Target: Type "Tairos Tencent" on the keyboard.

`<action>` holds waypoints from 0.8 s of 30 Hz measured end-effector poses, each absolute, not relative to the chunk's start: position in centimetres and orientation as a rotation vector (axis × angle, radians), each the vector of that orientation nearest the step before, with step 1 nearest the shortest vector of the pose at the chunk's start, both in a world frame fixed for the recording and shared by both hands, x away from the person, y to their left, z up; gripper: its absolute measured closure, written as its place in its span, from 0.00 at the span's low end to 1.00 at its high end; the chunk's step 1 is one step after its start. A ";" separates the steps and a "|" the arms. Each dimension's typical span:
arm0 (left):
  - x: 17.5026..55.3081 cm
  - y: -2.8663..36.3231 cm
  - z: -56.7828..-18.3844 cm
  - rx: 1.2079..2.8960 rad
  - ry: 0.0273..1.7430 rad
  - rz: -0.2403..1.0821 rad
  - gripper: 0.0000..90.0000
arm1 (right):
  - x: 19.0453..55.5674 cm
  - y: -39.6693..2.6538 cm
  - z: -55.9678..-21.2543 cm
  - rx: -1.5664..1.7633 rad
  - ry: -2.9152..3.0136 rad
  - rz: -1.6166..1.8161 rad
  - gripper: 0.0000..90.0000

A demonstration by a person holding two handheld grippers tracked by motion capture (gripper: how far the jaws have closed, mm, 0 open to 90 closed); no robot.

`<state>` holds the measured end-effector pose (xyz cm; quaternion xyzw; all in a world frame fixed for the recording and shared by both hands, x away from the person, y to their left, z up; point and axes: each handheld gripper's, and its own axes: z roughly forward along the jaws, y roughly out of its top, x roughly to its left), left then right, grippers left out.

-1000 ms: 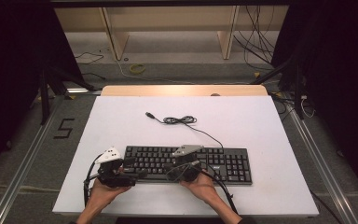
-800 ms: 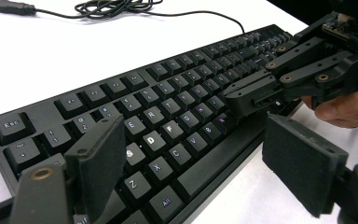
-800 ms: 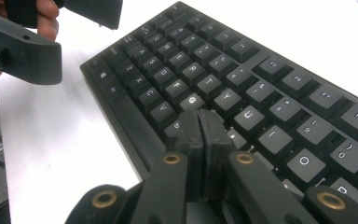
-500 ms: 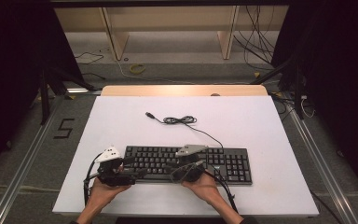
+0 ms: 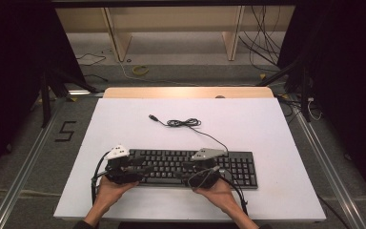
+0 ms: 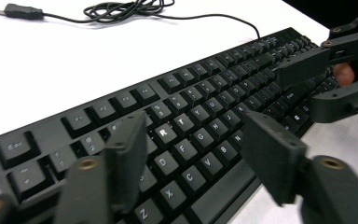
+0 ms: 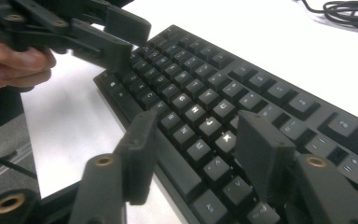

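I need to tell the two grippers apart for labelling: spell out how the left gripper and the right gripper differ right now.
The left gripper hovers over the keyboard's left letter keys; the right gripper is nearer its middle. The left's jaws have just been closing, the right's opening. The left's top plate is white, the right's grey. Both stand open, nothing between the jaws, pointing at each other.

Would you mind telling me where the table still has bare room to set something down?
Free: both far corners beside the coiled cable, and the right strip past the keyboard. Crowded: the near edge, where the left gripper and right gripper hover over the keys.
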<state>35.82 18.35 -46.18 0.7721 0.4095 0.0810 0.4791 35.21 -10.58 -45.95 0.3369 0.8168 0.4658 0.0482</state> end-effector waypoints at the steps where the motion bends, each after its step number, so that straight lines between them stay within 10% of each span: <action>1: 36.0 18.2 -46.2 1.894 0.998 0.193 0.53 | 35.1 -10.7 -46.0 1.035 2.488 1.424 0.53; 17: 38.3 15.6 -46.7 2.005 0.998 0.174 0.97 | 33.9 -12.6 -45.8 1.029 2.455 1.451 0.48; 24: 39.1 14.7 -46.8 2.042 0.997 0.174 0.99 | 33.5 -13.3 -45.7 1.034 2.437 1.465 0.46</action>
